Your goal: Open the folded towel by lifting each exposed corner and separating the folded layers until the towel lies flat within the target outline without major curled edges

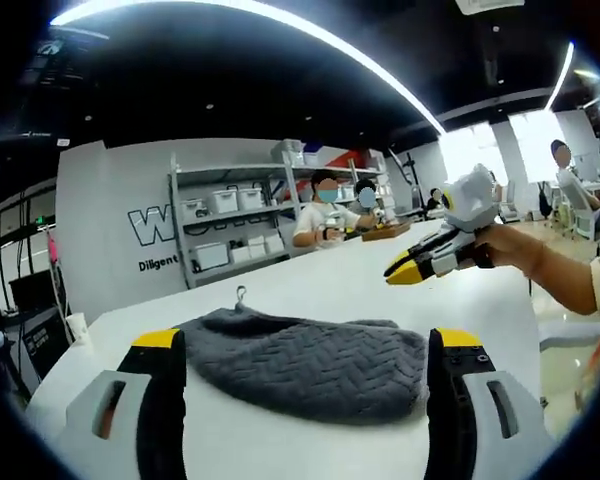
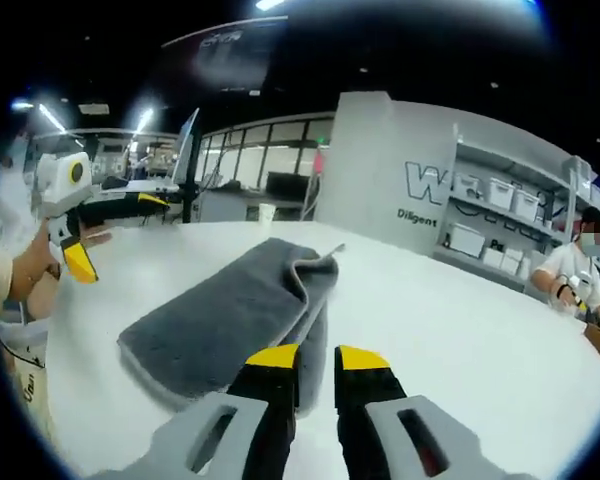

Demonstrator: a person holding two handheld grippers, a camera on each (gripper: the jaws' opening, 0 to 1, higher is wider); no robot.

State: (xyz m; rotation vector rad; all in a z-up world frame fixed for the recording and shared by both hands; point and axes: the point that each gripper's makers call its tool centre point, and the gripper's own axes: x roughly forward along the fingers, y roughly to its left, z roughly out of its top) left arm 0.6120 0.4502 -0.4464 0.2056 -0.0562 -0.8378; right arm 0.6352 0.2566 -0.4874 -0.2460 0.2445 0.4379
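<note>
A grey, folded towel [image 1: 300,365] with a herringbone weave lies on the white table [image 1: 330,285], its small hanging loop at the far edge. My left gripper [image 1: 307,345] is open wide just above its near side, one jaw off each end of the towel. Farther right, a hand holds my right gripper [image 1: 405,268] above the table, clear of the towel. In the right gripper view the towel [image 2: 220,315] runs away from me with a raised fold. My right gripper [image 2: 318,358] hovers at its near end, jaws nearly together, nothing between them. The left gripper [image 2: 105,235] hangs at the far left.
Two people [image 1: 325,215] sit at the table's far end beside a brown box [image 1: 385,232]. Metal shelves [image 1: 230,225] with white bins stand against the wall behind. Another person [image 1: 560,160] stands far right. The white table [image 2: 460,330] stretches bare to the towel's right.
</note>
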